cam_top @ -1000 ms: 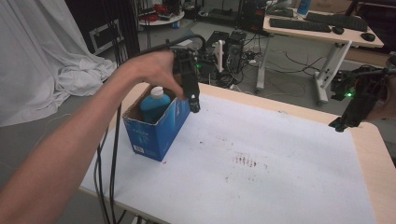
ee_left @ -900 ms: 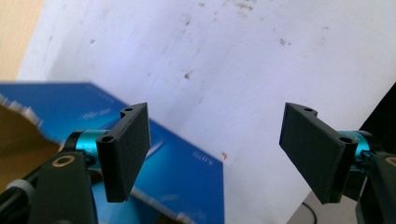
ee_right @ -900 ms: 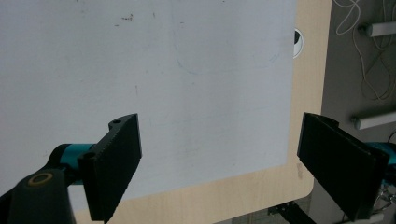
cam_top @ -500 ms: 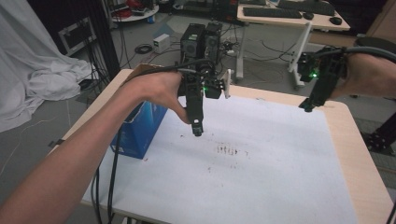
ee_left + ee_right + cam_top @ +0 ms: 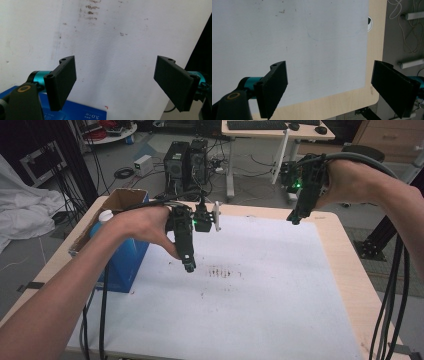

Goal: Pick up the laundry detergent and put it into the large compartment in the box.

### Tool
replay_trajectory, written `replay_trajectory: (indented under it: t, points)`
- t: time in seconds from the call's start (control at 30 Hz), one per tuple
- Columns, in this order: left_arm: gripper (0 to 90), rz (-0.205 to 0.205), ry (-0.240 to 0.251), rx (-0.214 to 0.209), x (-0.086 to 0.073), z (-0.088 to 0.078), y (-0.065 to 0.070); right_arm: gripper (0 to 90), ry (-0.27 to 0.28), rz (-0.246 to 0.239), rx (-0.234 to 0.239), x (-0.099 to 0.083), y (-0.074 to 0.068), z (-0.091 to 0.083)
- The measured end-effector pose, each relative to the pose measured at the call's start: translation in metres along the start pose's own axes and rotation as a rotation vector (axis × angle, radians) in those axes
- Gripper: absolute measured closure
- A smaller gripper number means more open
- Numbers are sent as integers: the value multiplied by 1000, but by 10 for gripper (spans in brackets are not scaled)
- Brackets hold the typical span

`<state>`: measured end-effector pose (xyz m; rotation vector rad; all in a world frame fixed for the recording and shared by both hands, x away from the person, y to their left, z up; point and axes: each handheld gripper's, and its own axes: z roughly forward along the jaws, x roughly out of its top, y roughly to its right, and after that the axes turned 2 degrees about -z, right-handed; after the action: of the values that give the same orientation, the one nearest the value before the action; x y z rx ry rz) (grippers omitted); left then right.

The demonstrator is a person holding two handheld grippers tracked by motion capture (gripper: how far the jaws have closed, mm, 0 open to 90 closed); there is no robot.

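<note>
Left gripper [image 5: 189, 266], over the box a second ago, now hangs lower above the white surface [image 5: 260, 295] just right of the blue box [image 5: 122, 260]; its jaws have just been opening and stand released, empty. The bottle [image 5: 104, 217] stands in the box. Right gripper [image 5: 294, 218]: held high, jaws released.

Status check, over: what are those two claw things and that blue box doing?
Left gripper open, empty, over the white mat. Right gripper open, empty. Blue box holds bottle. Nothing in the way.
</note>
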<state>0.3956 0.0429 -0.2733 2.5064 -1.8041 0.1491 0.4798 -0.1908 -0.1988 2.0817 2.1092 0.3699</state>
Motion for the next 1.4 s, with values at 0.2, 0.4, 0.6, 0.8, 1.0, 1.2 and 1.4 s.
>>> replay_trajectory:
  t: [0.2,0.4,0.6,0.8,1.0,1.2,1.4]
  points:
    - [183,50,-18,-25,5,7,5,129,0,-2,-3,0,-3,-3]
    - [183,72,-22,-38,8,9,7,129,1,2,0,0,-4,-4]
    - [183,76,-33,-34,8,11,7,129,3,-4,-1,2,-5,-5]
    - [183,93,-49,-46,9,13,9,129,4,-13,0,4,-5,-3]
    - [183,97,-53,-48,12,17,8,129,10,-11,4,5,-7,-5]
    - [184,106,-61,-54,14,19,8,129,3,-9,3,2,-6,-5]
    - [183,111,-64,-63,15,19,9,129,11,-11,2,3,-6,-6]
